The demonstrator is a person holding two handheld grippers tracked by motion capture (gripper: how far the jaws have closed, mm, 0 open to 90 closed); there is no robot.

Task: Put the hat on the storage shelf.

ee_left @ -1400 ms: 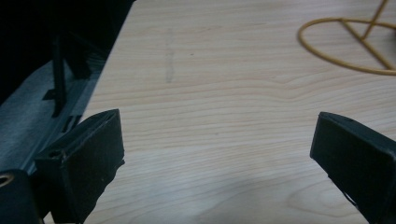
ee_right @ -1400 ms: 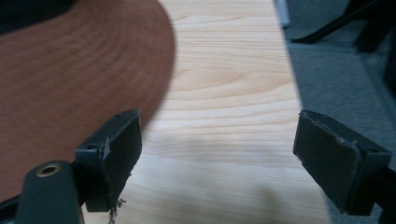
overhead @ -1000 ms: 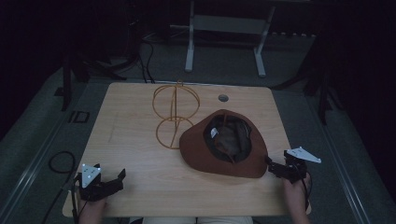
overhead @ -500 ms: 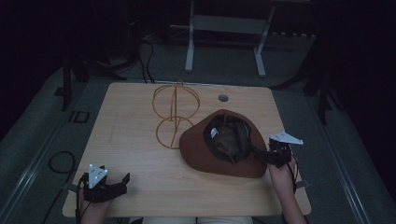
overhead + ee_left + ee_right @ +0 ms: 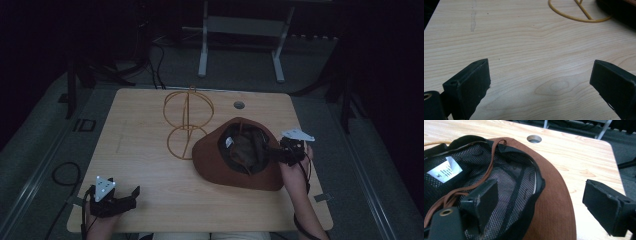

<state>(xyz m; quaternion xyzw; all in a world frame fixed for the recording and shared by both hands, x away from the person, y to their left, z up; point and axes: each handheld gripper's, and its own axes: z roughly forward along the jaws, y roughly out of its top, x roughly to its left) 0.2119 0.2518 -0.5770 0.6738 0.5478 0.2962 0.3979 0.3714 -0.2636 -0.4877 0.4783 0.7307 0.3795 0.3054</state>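
Wooden table [image 5: 150, 165]: carries all items. Brown hat [image 5: 240, 172]: lies upside down on the table's right half, lining and chin cord exposed, its brim touching the base ring of the wire stand [image 5: 187, 122]. Right gripper [image 5: 272, 154]: has advanced from the table's right edge over the past second; its released jaws now straddle the hat's near rim, one inside the crown over the mesh [image 5: 506, 185], one outside over the brim. This placement suggests a grasp of the rim is imminent, though nothing is pinched yet. Left gripper [image 5: 131, 196]: jaws released, near the front-left corner, slightly lower and nearer the edge than before; holds nothing.
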